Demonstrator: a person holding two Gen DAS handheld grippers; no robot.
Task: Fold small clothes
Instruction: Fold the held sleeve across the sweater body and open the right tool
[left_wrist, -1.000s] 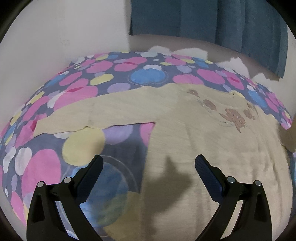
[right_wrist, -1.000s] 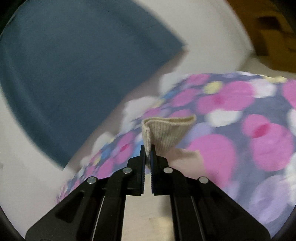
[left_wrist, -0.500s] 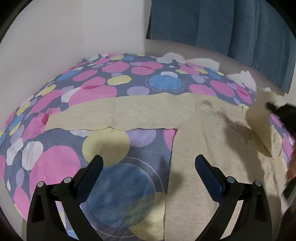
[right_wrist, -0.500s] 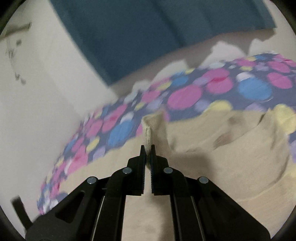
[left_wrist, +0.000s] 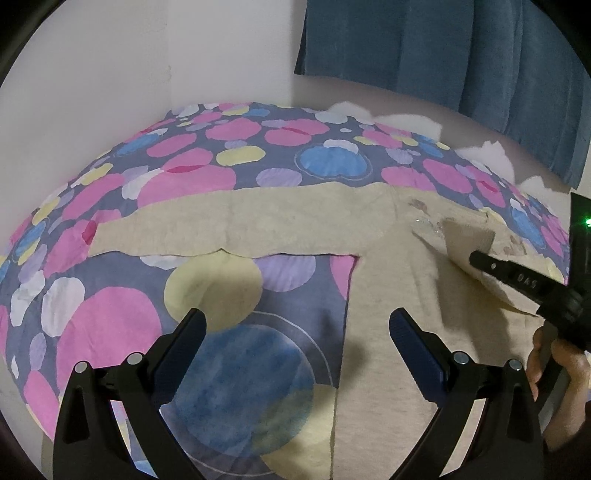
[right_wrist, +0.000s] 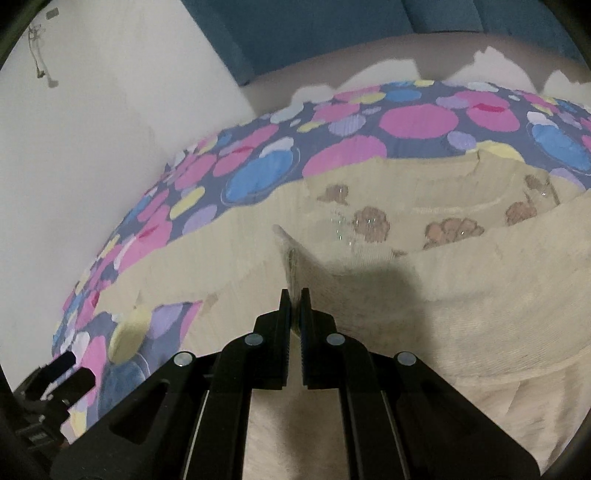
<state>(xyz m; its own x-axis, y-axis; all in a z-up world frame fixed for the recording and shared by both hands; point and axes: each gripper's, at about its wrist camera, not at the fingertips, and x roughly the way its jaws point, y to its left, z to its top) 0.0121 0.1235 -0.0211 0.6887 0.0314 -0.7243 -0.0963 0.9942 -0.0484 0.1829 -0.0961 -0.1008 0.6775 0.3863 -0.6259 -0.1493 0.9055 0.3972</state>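
A small beige sweater (left_wrist: 391, 295) with brown bear prints (right_wrist: 373, 221) lies flat on a spotted bedsheet (left_wrist: 221, 173). Its left sleeve (left_wrist: 240, 229) stretches out to the left. My right gripper (right_wrist: 294, 295) is shut on the cuff of the right sleeve (right_wrist: 299, 266) and holds it folded over the sweater's chest; it also shows in the left wrist view (left_wrist: 476, 258). My left gripper (left_wrist: 295, 328) is open and empty above the sweater's left side edge.
The bed meets a white wall (left_wrist: 147, 55) at the left and back. A blue curtain (left_wrist: 461, 48) hangs behind the bed. White pieces (left_wrist: 406, 122) lie along the bed's far edge. A hand (left_wrist: 554, 365) holds the right gripper's handle.
My right gripper has carried the sleeve cuff from the bed's right side leftward over the sweater's chest. My left gripper has pulled back a little and stays open.
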